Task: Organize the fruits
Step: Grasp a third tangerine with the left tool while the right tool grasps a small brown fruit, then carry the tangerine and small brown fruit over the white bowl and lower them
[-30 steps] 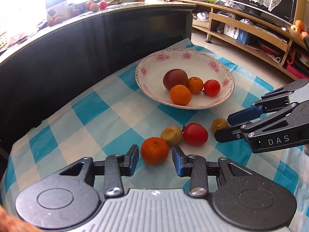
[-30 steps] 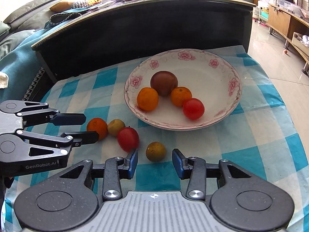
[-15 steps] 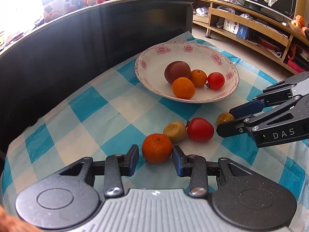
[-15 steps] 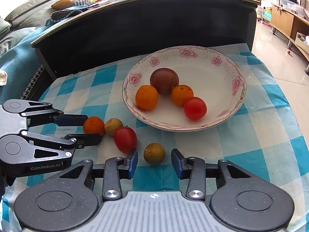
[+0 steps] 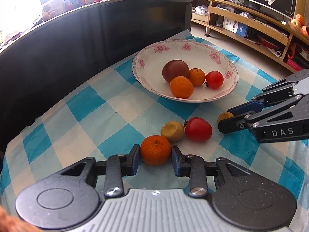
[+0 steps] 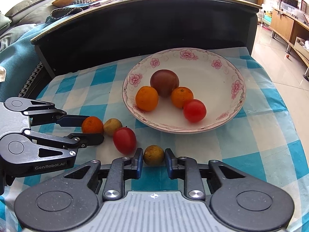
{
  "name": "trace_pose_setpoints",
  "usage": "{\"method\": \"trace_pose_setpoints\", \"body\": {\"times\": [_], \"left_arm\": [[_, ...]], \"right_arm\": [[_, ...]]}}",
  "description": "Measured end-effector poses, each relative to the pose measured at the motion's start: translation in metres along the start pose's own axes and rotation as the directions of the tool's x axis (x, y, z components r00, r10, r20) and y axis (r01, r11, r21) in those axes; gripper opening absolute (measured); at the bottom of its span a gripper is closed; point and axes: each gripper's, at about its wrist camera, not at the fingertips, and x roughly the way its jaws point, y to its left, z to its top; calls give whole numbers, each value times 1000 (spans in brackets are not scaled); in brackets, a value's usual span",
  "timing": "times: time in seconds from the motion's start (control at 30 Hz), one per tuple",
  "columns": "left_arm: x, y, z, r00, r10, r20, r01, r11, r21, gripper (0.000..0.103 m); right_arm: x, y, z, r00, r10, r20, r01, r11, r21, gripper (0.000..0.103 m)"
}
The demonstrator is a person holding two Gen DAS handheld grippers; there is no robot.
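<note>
My left gripper has an orange mandarin between its blue pads on the checked cloth; the jaws are closing and both pads touch the fruit. My right gripper is shut on a small brownish-yellow fruit lying on the cloth. Between the two held fruits lie a yellowish fruit and a red tomato. Behind them, the flowered white plate holds a dark purple fruit, two oranges and a tomato. The right wrist view shows the left gripper at the left, around the mandarin.
A blue-and-white checked cloth covers the low surface. A tall black panel rises right behind the plate, with more fruit on its top. Tiled floor and a wooden shelf unit lie to the right, beyond the cloth's edge.
Both grippers moved forward over their fruits and narrowed. The mandarin now sits between the left pads and the brownish-yellow fruit between the right pads, both touched.
</note>
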Motion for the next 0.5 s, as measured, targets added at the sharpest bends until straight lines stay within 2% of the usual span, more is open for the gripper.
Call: {"method": "trace_pose_setpoints", "body": {"times": [0.27,0.43,0.5], "left_arm": [[-18,-9,-9,996,-82,-29,82,997,-1,42],[-25,-25,-15,990,-135,-41,137,990,40,42],[-25,-30,-17,990,-136,-44,138,989,61,42]], "right_arm": [[-16,0,-13,1000,-1,-12,1,1000,20,19],[-24,10,-31,999,-27,-38,28,999,23,19],[-25,14,-36,998,-43,-42,43,999,17,19]]}}
